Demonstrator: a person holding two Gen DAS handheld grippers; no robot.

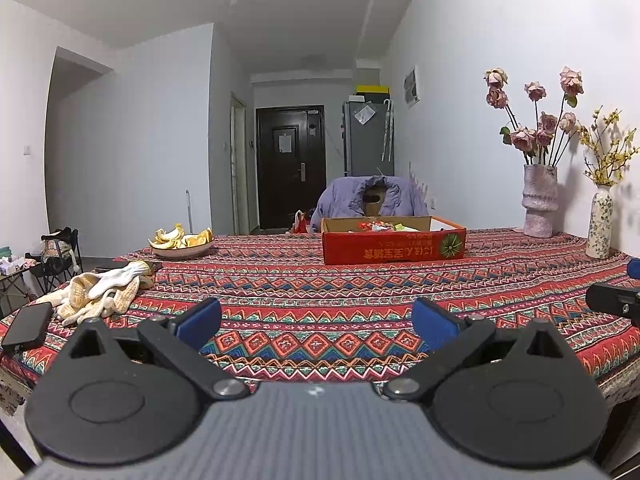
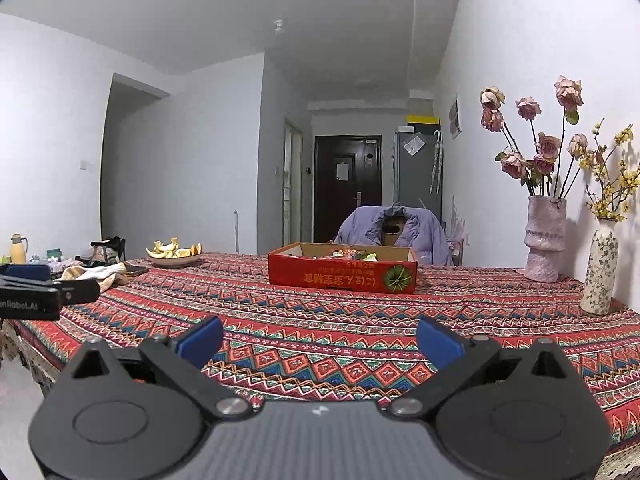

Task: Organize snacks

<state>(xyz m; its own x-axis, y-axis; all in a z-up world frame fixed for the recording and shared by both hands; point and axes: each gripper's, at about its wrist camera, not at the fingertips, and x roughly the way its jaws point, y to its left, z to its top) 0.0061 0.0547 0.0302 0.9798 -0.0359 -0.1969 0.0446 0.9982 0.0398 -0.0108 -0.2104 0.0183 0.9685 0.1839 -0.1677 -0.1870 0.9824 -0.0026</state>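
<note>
Blue-padded, your left gripper (image 1: 316,320) stood wide apart and held nothing, hovering over the near edge of the patterned tablecloth (image 1: 320,280). Your right gripper (image 2: 320,334) was spread just as wide, also empty. At twelve o'clock from both, well apart, sat the red cardboard box (image 2: 342,276) with snack packets (image 2: 352,254) inside it. At ten o'clock lay a plate of orange peel (image 1: 182,242), with pale gloves (image 1: 104,292) and a phone (image 1: 28,324) nearer at nine. At two o'clock stood two vases (image 2: 546,248) of flowers.
</note>
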